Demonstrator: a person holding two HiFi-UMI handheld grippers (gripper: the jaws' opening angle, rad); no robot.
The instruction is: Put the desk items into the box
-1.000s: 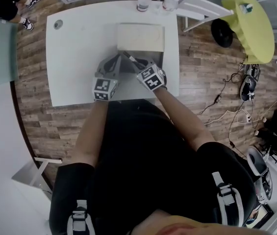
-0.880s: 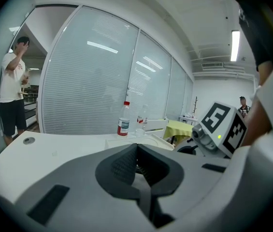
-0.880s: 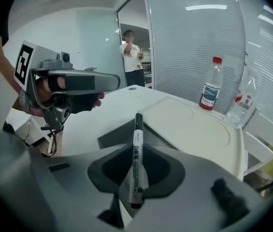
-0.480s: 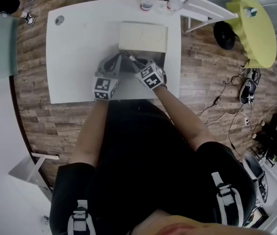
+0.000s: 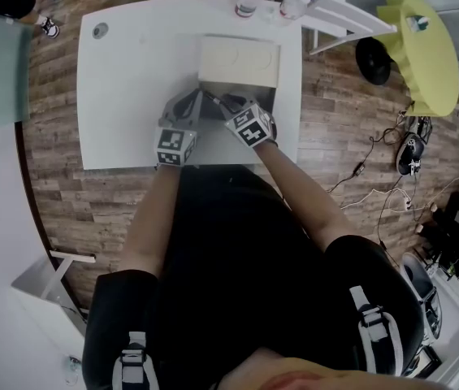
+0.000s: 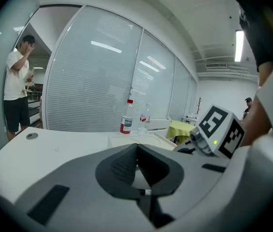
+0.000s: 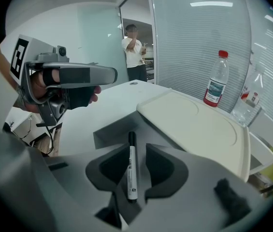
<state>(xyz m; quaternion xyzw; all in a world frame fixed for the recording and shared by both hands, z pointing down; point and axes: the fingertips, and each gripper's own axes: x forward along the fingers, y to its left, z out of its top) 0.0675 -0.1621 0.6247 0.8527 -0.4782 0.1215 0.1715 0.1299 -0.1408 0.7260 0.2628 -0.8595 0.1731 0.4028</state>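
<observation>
We have the pen [image 7: 132, 166] sitting between the jaws of the right gripper [image 7: 134, 149]. In the right gripper view its long axis runs 6 to 12, with the black cap end at 12 and the white barrel end at 6, back in the throat. The jaws are spread wider than the pen. There is a clear gap on its 3 o'clock side, and we can't tell if the 9 o'clock pad touches it, so nothing is clamped. The cap end reaches past the jaw tips over the open grey part of the box [image 7: 108, 132], which sits on the white table [image 5: 132, 80]. In the head view the pen slants from the right gripper toward 10 o'clock. A cream lid [image 7: 194, 124] covers the far part of the box, at 1 o'clock from the pen, so only the near strip is open. The left gripper [image 6: 136, 148] is clenched tip to tip on nothing and is parked at the box's near left corner, close to the cap end. A red-cap bottle [image 7: 217, 79] and a clear bottle [image 7: 247, 105] stand beyond the lid at 1 to 2 o'clock. A person [image 7: 135, 52] stands at 12, past the table edge.
</observation>
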